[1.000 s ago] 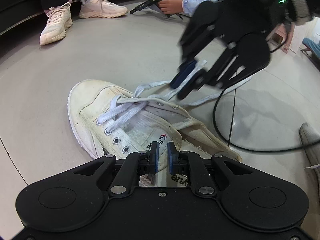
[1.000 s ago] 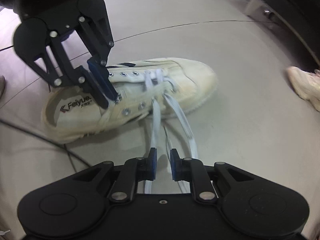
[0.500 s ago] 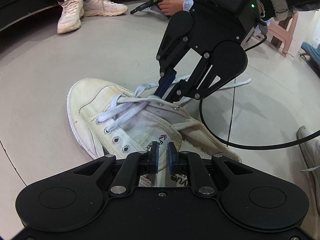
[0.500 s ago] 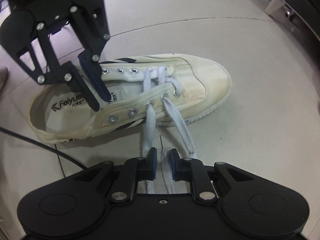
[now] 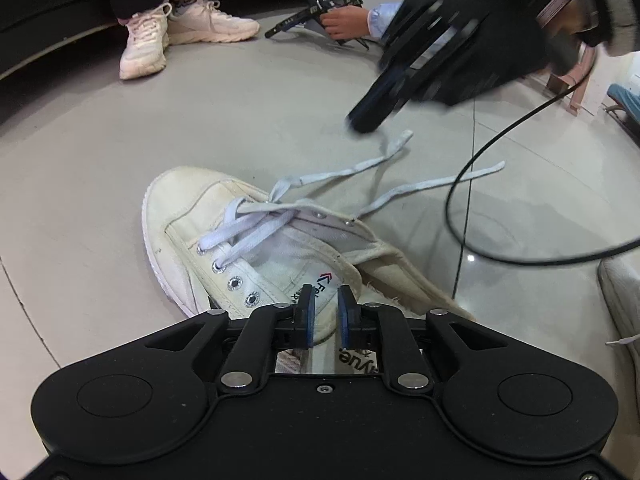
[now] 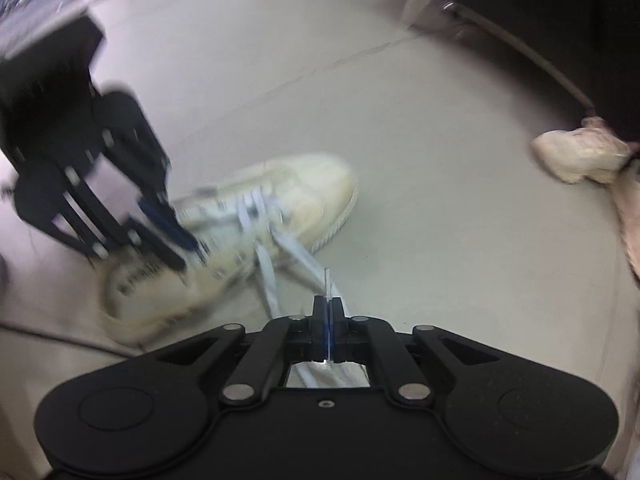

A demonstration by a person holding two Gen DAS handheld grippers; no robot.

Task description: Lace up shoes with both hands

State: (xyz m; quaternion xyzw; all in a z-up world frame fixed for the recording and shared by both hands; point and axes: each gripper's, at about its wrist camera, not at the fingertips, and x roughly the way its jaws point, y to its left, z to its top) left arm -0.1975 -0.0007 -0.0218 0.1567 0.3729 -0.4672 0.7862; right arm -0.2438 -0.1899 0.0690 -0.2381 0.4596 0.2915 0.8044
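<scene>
Right gripper [image 6: 328, 312]: I'm pinching the lace tip [image 6: 327, 280].
Left gripper [image 5: 325, 312]: opening, tongue [image 5: 320, 280] of the shoe [image 5: 192, 208] between my jaws.

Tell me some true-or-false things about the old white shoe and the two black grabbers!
1. The white canvas shoe lies on a grey floor. True.
2. The right gripper is wide open. False: its jaws are shut on the clear tip of a white shoelace.
3. Every eyelet is laced. False: two metal eyelets nearest the left gripper are empty.
4. A black cable curves over the floor beside the shoe. True.
5. The left gripper holds a lace. False: the shoe's tongue sits between its opening jaws.
</scene>
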